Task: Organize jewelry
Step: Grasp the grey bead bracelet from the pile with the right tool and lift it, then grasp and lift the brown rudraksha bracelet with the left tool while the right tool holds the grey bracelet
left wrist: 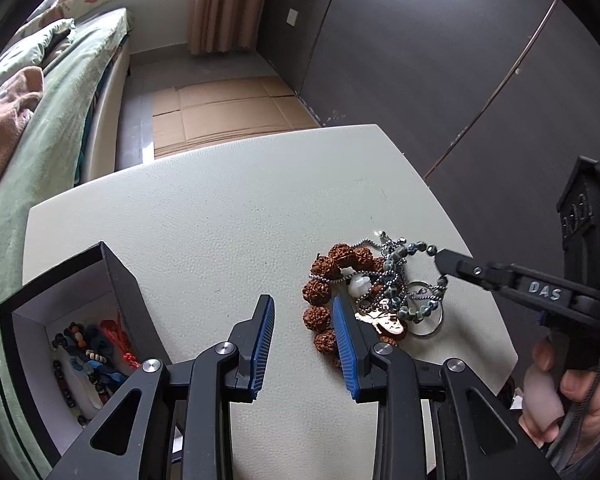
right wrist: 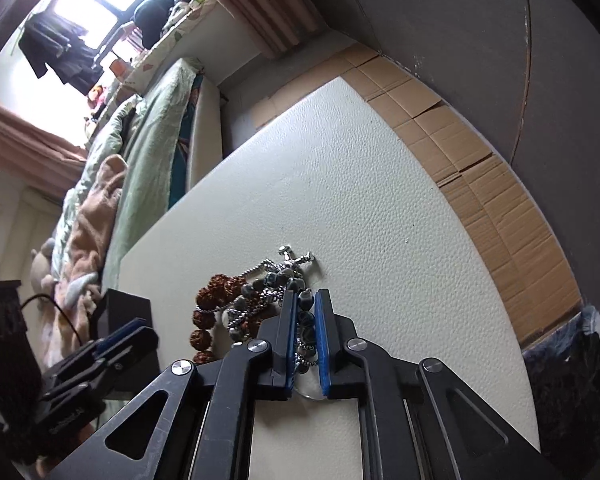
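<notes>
Far left in the left wrist view: a bed (left wrist: 60,112) under a green cover, a tan blanket (left wrist: 8,112) bunched on it.

Next, on the bench (left wrist: 220,208), at its left edge: an open black box (left wrist: 60,304) with a pale lining, upright, mouth up. Inside: dark beaded bracelets (left wrist: 70,344), a blue cord piece (left wrist: 100,364) and a red cord piece (left wrist: 118,332), all heaped together at the bottom; finer count impossible to tell.

Centre: left gripper (left wrist: 303,348), blue pads apart in a moderate gap, nothing between them, only bare bench visible in the gap. Right pad just in front of the jewelry pile.

Right of centre: jewelry pile (left wrist: 372,284) lying on the bench, well apart from the box. In it: a brown rudraksha-bead bracelet (left wrist: 324,292), a silver ball chain (left wrist: 364,280), a grey-blue stone-bead bracelet (left wrist: 404,280), a white bead (left wrist: 360,286), a metal ring (left wrist: 428,320) and a copper-coloured pendant (left wrist: 392,326), all tangled and touching.

Far right: right gripper (left wrist: 446,260), tip at the pile's right edge, on the grey-blue beads. In the right wrist view, right gripper (right wrist: 305,332) narrow, pads pressed on the grey-blue stone-bead bracelet (right wrist: 304,320), bits of ball chain (right wrist: 252,312) also between them; beads resting on the bench (right wrist: 360,200). A hand (left wrist: 572,400) wrapped around the right gripper's handle.
</notes>
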Demonstrator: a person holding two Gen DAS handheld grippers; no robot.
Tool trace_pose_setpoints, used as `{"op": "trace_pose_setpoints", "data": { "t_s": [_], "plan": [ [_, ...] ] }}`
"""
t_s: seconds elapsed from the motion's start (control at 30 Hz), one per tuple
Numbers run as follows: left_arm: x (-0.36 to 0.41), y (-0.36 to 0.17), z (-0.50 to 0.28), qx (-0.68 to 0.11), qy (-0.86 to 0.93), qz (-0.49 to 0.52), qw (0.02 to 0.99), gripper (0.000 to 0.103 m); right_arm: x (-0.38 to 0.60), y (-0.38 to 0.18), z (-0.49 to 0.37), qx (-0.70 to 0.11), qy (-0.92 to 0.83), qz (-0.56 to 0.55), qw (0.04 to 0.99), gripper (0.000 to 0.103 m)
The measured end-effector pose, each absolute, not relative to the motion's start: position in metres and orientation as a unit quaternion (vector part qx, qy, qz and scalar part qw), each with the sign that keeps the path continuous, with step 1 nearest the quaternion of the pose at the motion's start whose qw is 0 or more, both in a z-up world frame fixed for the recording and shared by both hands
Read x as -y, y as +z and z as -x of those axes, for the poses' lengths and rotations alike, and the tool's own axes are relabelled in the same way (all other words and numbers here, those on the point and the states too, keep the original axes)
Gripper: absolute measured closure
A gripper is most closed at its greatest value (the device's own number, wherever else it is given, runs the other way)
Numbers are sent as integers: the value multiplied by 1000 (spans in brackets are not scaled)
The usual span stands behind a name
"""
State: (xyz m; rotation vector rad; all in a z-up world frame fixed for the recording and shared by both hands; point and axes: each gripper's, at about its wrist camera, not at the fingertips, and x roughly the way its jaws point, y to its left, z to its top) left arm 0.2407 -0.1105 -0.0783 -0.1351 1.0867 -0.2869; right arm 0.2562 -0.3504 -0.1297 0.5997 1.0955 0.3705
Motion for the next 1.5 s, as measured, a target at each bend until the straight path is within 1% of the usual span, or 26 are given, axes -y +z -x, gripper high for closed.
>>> {"op": "trace_pose_setpoints", "data": {
  "t_s": [0.17,0.37,0.53,0.93,0.97,1.0,1.03,1.13,1.37,1.5],
  "plan": [
    [121,-87,-240,-526,-142,50,837,71,370,-110,-241,-464,198,-340,794,93],
    [133,-100,-243,-541,-140,31,829,71,379,-93,-234,-427,204,-364,802,93],
    [139,-115,-247,-554,-121,11,824,71,381,-92,-234,-425,202,-369,801,93],
    [157,-118,-251,-546,-105,-34,830,71,379,-92,-235,-435,195,-361,802,93],
    [157,-118,-250,-544,-103,-42,832,74,378,-92,-235,-435,194,-360,802,93],
    [156,-118,-250,-542,-100,-48,833,83,378,-91,-235,-436,194,-359,802,93],
    [154,-117,-251,-541,-104,-41,833,84,377,-91,-235,-436,194,-359,802,93],
    [139,-111,-252,-554,-139,19,820,84,377,-89,-232,-437,193,-358,802,93],
    [112,-60,-246,-525,-202,121,818,85,380,-90,-231,-438,187,-356,804,93],
    [110,-41,-241,-505,-217,132,825,85,379,-89,-231,-438,187,-354,805,93]
  ]
}}
